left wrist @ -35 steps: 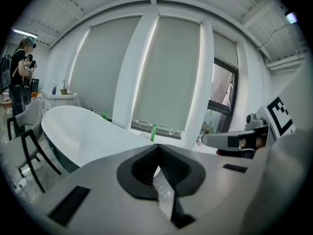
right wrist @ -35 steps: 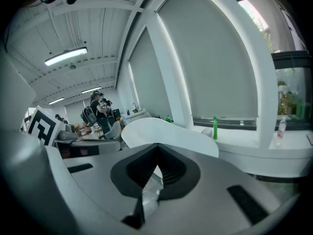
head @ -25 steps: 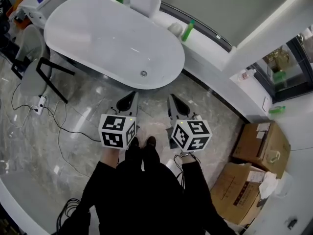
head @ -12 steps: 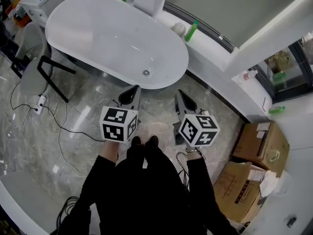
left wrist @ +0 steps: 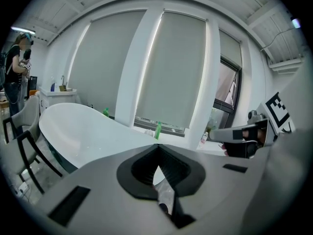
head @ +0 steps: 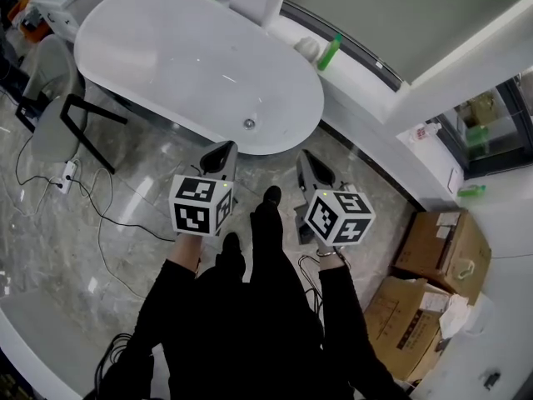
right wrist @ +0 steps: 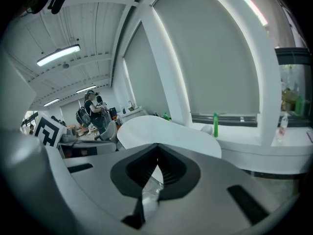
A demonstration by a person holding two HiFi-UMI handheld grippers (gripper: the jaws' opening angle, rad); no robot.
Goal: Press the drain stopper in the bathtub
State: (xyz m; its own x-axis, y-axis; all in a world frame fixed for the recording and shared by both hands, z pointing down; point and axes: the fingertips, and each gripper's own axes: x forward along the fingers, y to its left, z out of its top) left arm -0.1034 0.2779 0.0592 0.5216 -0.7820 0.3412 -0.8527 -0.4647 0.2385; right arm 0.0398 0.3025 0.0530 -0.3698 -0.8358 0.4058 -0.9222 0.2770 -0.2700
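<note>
The white oval bathtub (head: 150, 48) fills the upper left of the head view, with its small round metal drain stopper (head: 249, 124) near the tub's near end. My left gripper (head: 221, 151) is held over the floor just short of the tub's rim, shut and empty. My right gripper (head: 309, 162) is beside it to the right, also shut and empty, and outside the tub. The left gripper view shows the shut jaw tips (left wrist: 157, 149) with the tub (left wrist: 83, 131) ahead. In the right gripper view the tub (right wrist: 161, 131) lies beyond the shut jaw tips (right wrist: 157, 147).
A grey chair (head: 50, 115) with black legs stands left of the tub, with cables (head: 100, 215) and a power strip (head: 67, 177) on the marble floor. Green bottles (head: 331, 52) stand on the window sill behind the tub. Cardboard boxes (head: 433, 252) sit at the right. The person's shoe (head: 271, 197) is between the grippers.
The person has stepped one foot forward toward the tub. Both grippers have edged slightly closer to the tub's rim and stay shut.
</note>
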